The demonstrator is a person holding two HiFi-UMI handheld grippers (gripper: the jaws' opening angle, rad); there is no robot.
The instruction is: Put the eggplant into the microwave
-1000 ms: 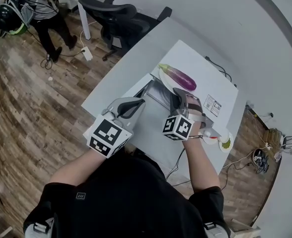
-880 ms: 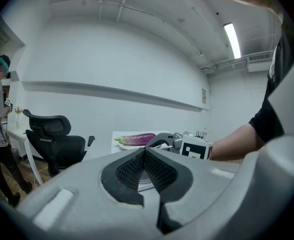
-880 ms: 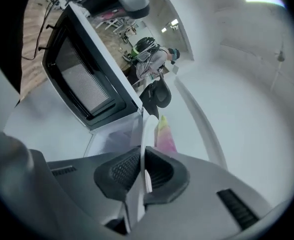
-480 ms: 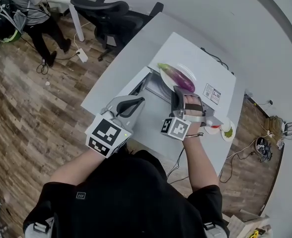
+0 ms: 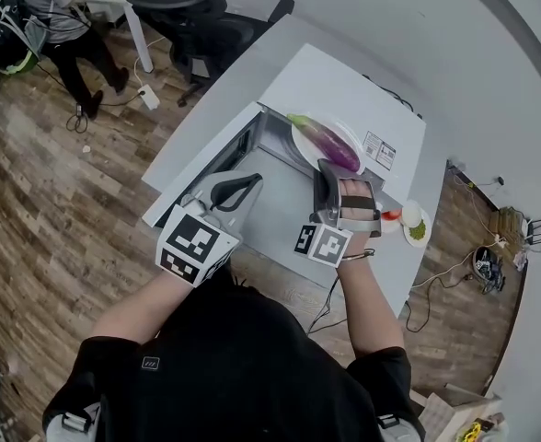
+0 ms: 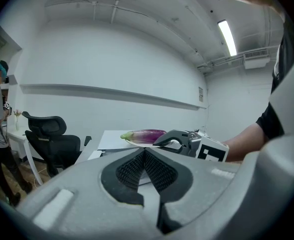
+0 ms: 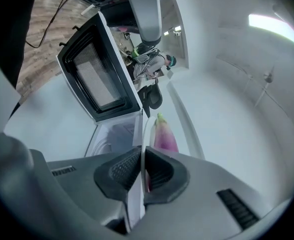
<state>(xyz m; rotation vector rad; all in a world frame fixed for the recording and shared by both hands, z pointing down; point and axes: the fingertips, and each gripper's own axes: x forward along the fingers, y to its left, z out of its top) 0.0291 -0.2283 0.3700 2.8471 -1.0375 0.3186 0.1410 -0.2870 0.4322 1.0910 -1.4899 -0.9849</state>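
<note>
One eggplant (image 5: 328, 143) on the plate (image 5: 300, 144), just beyond the right gripper (image 5: 320, 168)

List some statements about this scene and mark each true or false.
The purple eggplant lies on a round white plate. True.
The right tongs grip the eggplant itself. False: they pinch the plate's rim.
The white microwave has its door open. True.
The left tongs hold a cup. False: they are shut and empty.
</note>
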